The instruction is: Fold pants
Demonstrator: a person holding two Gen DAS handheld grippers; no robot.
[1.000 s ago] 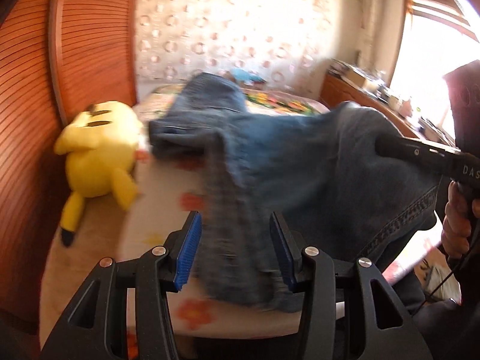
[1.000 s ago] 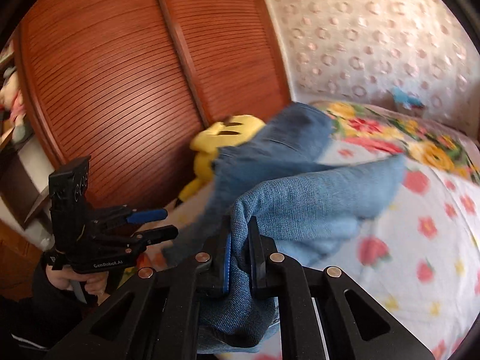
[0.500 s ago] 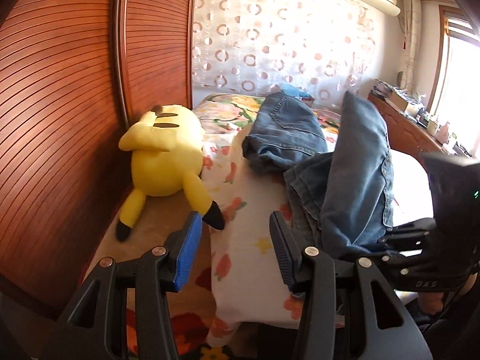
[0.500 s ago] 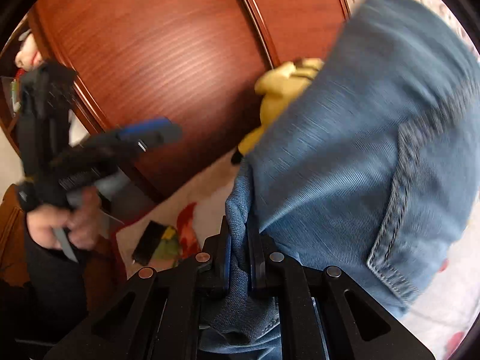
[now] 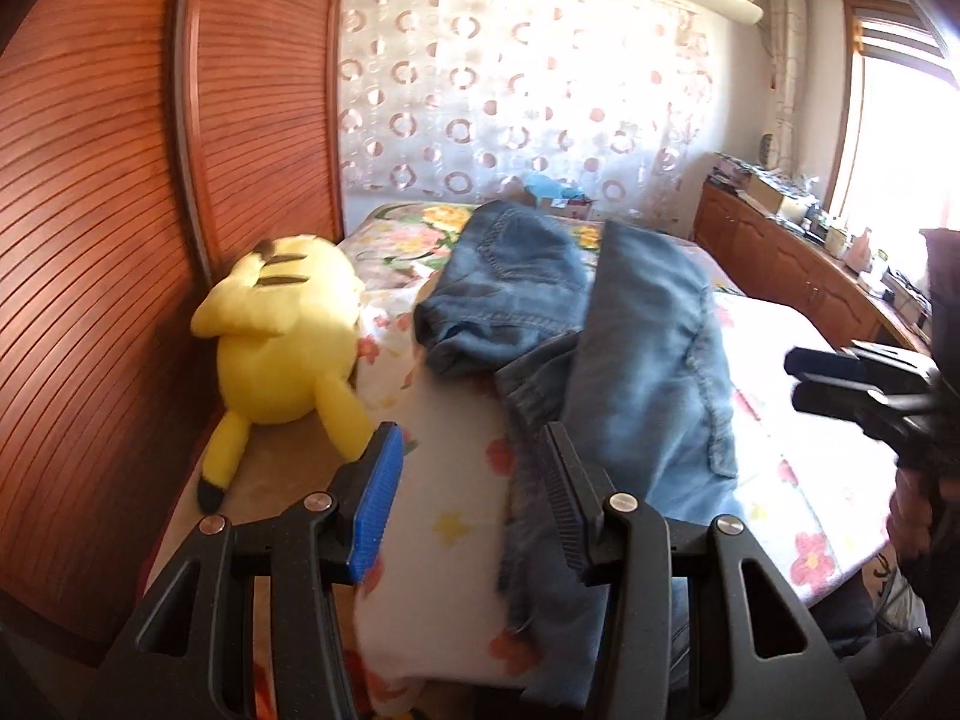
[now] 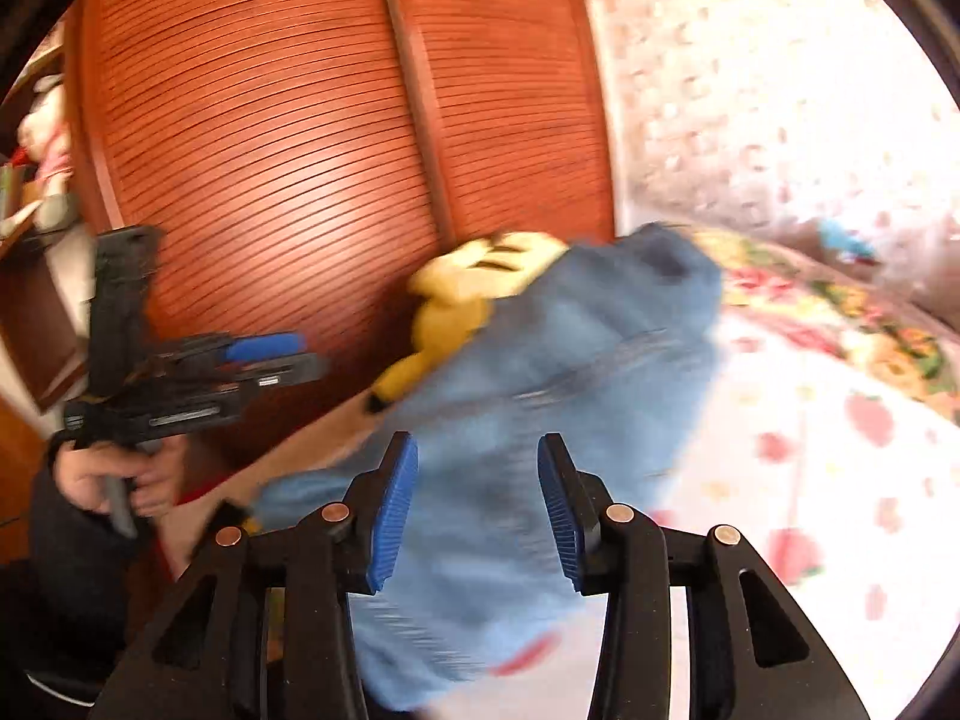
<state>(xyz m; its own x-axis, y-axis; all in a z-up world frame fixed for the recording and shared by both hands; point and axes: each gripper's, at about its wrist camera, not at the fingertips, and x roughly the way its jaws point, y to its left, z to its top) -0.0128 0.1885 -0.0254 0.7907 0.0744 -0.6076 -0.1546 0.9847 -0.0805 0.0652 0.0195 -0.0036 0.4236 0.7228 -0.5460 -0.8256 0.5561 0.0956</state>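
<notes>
Blue pants (image 5: pixel 648 348), floral-print bedsheet (image 5: pixel 798 480)

Both wrist cameras look down along their fingers from the near bed (image 5: pixel 456 516) edge toward the far curtain, sharing the jeans (image 5: pixel 648 372) and yellow plush (image 6: pixel 468 294).

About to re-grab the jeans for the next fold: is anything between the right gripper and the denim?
Nothing visible. The right gripper has just been opening, and the jeans lie directly ahead on the bed. The yellow plush sits beyond them, by the wardrobe.
</notes>
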